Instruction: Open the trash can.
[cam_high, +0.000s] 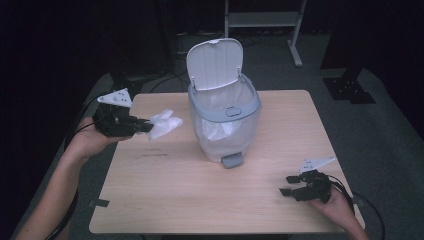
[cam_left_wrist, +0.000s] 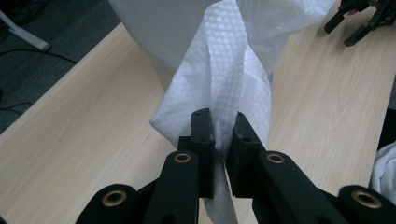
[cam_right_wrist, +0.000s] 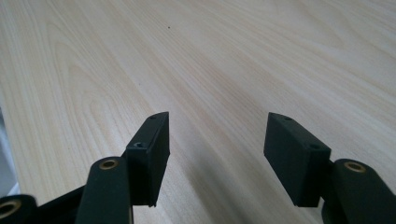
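A crumpled white paper towel hangs in the air at the table's left side, pinched by my left gripper. In the left gripper view the jaws are shut on the paper towel, which rises in front of the bin's white liner. A small white and grey bin stands at the table's middle with its lid flipped up and a clear liner inside. My right gripper rests low near the front right corner, open with nothing between its jaws, and bare wood shows between the right gripper's pads.
The light wooden table has bare surface in front of the bin. A grey foot pedal sticks out at the bin's base. Dark floor, cables and a white metal frame lie beyond the far edge.
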